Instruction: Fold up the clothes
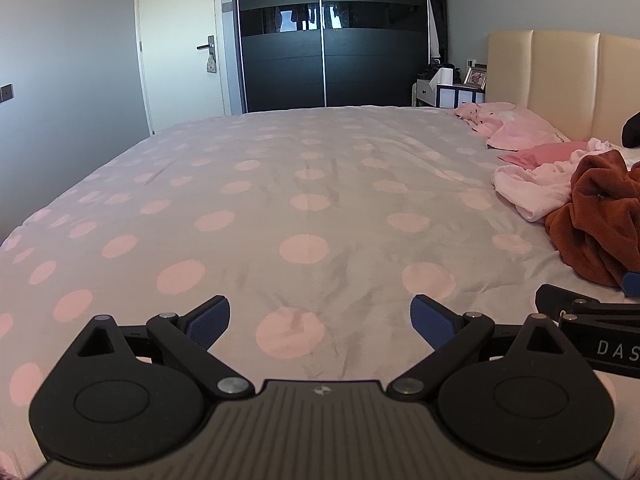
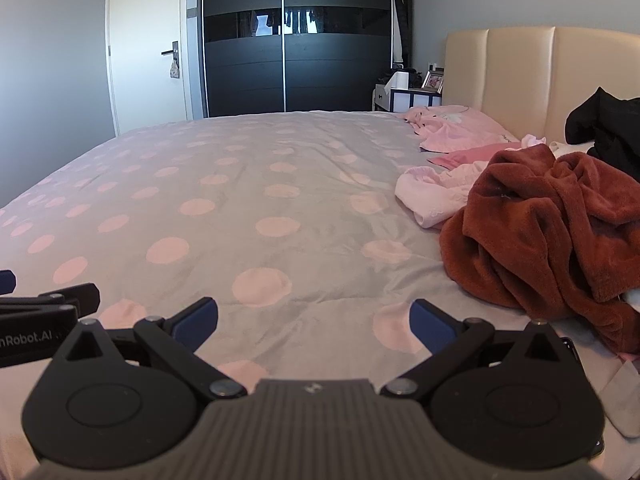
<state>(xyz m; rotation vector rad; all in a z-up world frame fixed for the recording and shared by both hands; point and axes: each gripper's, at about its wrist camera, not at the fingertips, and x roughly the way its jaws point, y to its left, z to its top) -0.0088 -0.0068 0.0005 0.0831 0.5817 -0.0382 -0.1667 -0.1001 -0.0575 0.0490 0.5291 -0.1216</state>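
Note:
A crumpled rust-brown fleece garment (image 2: 552, 232) lies on the bed at the right, also in the left wrist view (image 1: 596, 220). A pale pink garment (image 2: 432, 196) lies bunched beside it, toward the far side (image 1: 532, 192). A black garment (image 2: 608, 128) rests by the headboard. My left gripper (image 1: 320, 320) is open and empty, low over the bedspread. My right gripper (image 2: 314, 322) is open and empty, just left of the brown garment. Each gripper shows at the edge of the other's view.
The bed has a grey cover with pink dots (image 1: 280, 200). Pink pillows (image 2: 456, 128) lie by the cream headboard (image 2: 520, 76). A black wardrobe (image 1: 332, 40), a white door (image 1: 180, 40) and a nightstand (image 1: 452, 94) stand beyond the bed.

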